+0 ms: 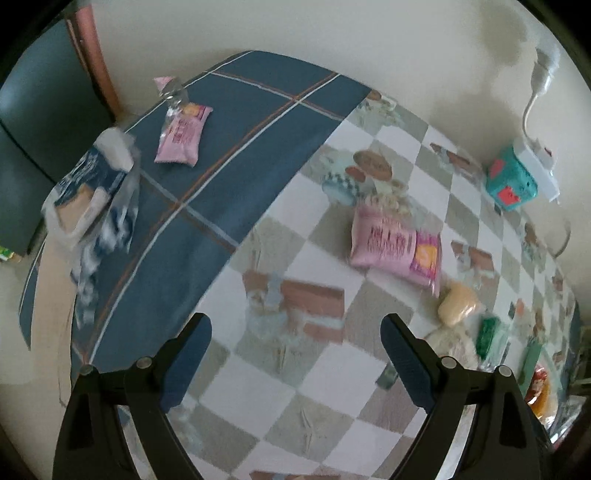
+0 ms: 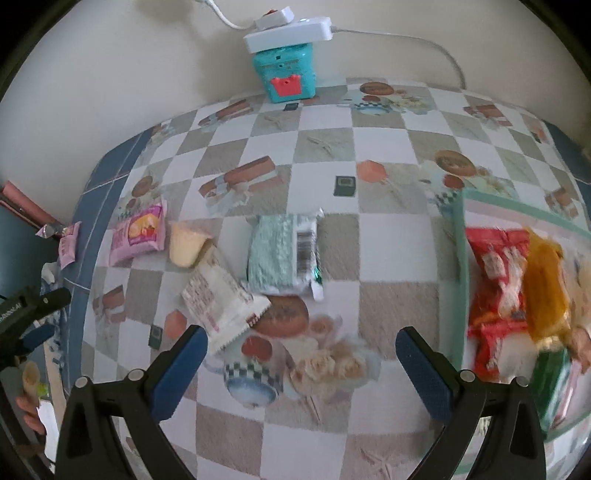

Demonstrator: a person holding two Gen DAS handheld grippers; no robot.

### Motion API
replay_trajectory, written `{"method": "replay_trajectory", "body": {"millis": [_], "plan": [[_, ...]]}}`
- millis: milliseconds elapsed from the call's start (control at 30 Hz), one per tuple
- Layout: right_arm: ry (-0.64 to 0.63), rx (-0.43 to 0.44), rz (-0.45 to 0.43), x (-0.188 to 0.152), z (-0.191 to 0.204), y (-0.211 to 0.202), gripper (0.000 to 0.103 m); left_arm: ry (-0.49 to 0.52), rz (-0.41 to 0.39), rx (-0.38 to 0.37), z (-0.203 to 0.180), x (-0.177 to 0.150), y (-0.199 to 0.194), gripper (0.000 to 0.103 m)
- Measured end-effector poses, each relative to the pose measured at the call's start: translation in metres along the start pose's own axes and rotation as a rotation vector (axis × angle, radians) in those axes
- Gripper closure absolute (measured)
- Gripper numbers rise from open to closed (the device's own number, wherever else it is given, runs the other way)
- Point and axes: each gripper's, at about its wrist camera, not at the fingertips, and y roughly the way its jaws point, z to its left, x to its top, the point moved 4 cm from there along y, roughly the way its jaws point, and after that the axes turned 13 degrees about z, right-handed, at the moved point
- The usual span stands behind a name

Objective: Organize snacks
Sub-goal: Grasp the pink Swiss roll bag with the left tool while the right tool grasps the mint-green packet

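In the left wrist view my left gripper (image 1: 295, 354) is open over the checked tablecloth (image 1: 325, 373), with nothing between its fingers. A pink snack packet (image 1: 395, 247) lies ahead of it to the right. A second pink packet (image 1: 183, 134) rests on the blue cloth border. My right gripper (image 2: 303, 369) is open too and holds nothing. Ahead of it lie a white packet (image 2: 225, 299), a pale green packet (image 2: 284, 254), a yellow pudding cup (image 2: 186, 243) and the pink packet (image 2: 138, 232). A teal-rimmed tray (image 2: 460, 240) on the right holds red packets (image 2: 495, 266) and an orange one (image 2: 543, 280).
A teal box (image 2: 284, 74) with a white power strip (image 2: 288, 33) on top stands against the back wall. A blue and white bag (image 1: 92, 195) hangs over the table's left edge. A dark chair (image 1: 40, 110) stands beyond that edge. A hand (image 2: 27, 406) shows at lower left.
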Motion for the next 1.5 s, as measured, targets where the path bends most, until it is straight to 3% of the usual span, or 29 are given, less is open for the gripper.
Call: {"method": "replay_trajectory", "body": {"millis": [100, 267, 367, 600, 767, 1000, 1367, 1467, 1500], "plan": [[0.003, -0.010, 0.009, 0.015, 0.000, 0.003, 0.000, -0.031, 0.029, -0.061, 0.005, 0.020, 0.000, 0.010], [-0.007, -0.028, 0.027, 0.036, 0.001, 0.013, 0.000, -0.076, 0.047, -0.046, -0.007, 0.046, 0.010, 0.010], [-0.008, -0.047, 0.036, 0.045, -0.001, 0.020, 0.000, -0.112, 0.120, -0.075, -0.022, 0.057, 0.032, 0.010], [-0.034, -0.072, 0.029, 0.060, -0.006, 0.029, 0.000, -0.175, 0.136, -0.052, -0.049, 0.082, 0.064, 0.010], [-0.052, -0.080, 0.029, 0.067, -0.006, 0.036, 0.000, -0.165, 0.118, -0.010, -0.065, 0.095, 0.074, 0.010], [-0.051, -0.058, 0.039, 0.064, -0.007, 0.041, 0.000, -0.063, 0.152, 0.030, -0.082, 0.079, 0.083, 0.010], [-0.022, -0.040, 0.063, 0.056, -0.007, 0.048, 0.001, 0.000, 0.177, 0.096, -0.053, 0.048, 0.078, 0.010], [-0.035, -0.034, 0.055, 0.055, -0.004, 0.048, 0.006, 0.005, 0.179, 0.089, -0.047, 0.045, 0.080, 0.024], [-0.040, -0.027, 0.054, 0.055, -0.003, 0.048, 0.008, 0.008, 0.180, 0.087, -0.048, 0.043, 0.081, 0.035]]}}
